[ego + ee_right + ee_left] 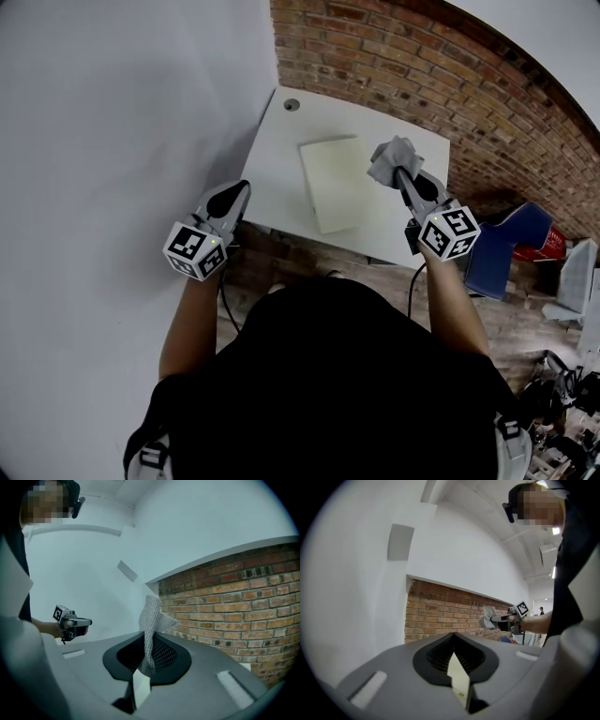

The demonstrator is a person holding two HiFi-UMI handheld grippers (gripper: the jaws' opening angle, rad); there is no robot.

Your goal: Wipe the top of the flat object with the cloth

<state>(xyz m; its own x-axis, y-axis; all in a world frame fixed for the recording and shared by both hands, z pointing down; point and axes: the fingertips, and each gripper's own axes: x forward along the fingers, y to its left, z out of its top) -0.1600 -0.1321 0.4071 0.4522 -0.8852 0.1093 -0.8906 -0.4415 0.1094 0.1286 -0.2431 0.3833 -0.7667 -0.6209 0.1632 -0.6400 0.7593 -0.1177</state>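
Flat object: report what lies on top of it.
The flat object shows a bare top where visible. The grey cloth, held in the right gripper, hides its right edge from the head view.

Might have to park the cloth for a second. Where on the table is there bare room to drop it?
Bare table runs left of the flat object, from the round hole down to the front edge near the left gripper. A narrower strip lies beyond it, toward the brick wall. The right side is partly hidden under the cloth and right gripper.

White wall (112,112), brick wall (450,84), white table (281,178), wooden floor (534,323)
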